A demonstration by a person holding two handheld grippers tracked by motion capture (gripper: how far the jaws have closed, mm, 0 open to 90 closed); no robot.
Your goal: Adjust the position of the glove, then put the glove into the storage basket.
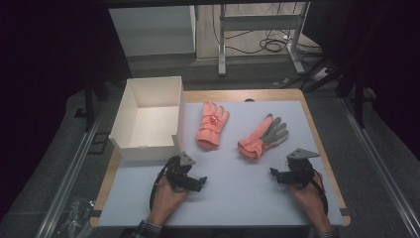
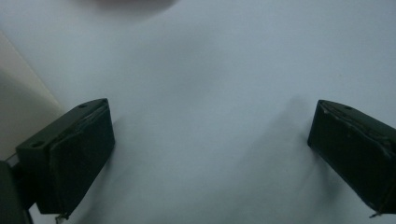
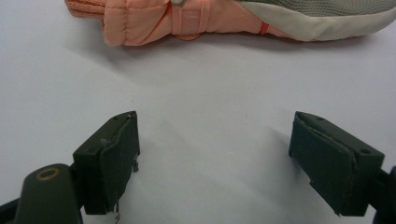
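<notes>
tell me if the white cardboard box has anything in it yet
Empty: the open white cardboard box shows a bare floor, and both orange gloves lie on the table.

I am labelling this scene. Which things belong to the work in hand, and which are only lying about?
Work in hand:
- left glove
- right glove
- box
- left gripper, open, nothing between the fingers
- right gripper, open, nothing between the fingers

Lying about:
- cables on the floor
- frame behind the table

Lab: floor cables [image 1: 267, 45], rig frame [image 1: 257, 22]
</notes>
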